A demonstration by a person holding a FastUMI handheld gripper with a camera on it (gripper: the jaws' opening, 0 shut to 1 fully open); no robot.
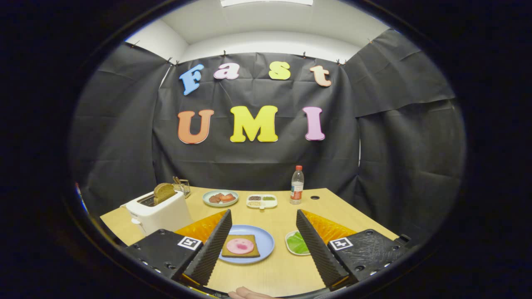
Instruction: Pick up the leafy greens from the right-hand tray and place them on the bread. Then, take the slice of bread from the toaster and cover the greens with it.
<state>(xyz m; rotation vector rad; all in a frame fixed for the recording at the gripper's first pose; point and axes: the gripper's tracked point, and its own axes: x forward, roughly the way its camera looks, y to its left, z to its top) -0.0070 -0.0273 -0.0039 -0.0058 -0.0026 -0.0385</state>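
Gripper fingers spread, leafy greens lengthwise beside right finger.

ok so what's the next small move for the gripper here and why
Probably swing the gripper right and down toward the leafy greens. Its fingers are open and hold nothing. The greens lie in their small tray beside the right finger, while the bread on the blue plate carries just a pink slice.
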